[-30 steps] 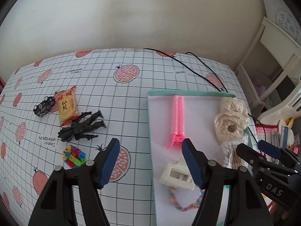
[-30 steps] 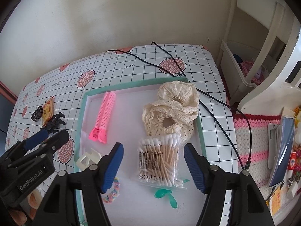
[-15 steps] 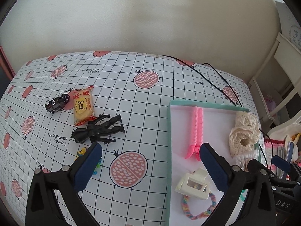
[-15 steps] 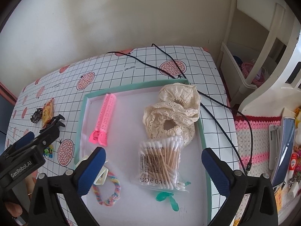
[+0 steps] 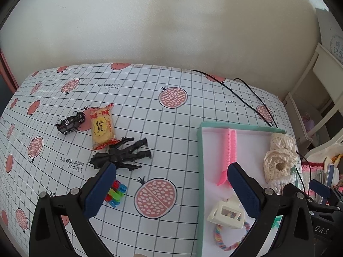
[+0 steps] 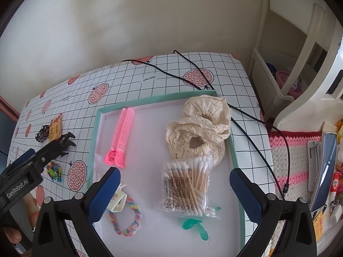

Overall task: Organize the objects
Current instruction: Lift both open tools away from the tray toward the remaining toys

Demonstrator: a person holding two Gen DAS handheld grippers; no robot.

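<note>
Both grippers — left and right — have just spread wide, nothing between the jaws. Tray already holds cotton swabs, scrunchies and pink clip; snack packet, toy car and black figure lie outside on the tablecloth — likely left to sort.

A teal-rimmed tray filled the middle of the right-wrist view. In it lay a pink hair roller, a cream lace scrunchie, a bag of cotton swabs, a white hair clip and a rainbow hair tie. Left of it, on the bare worktop, lay a black toy car, a snack packet, a black figure and bright clips.
</note>
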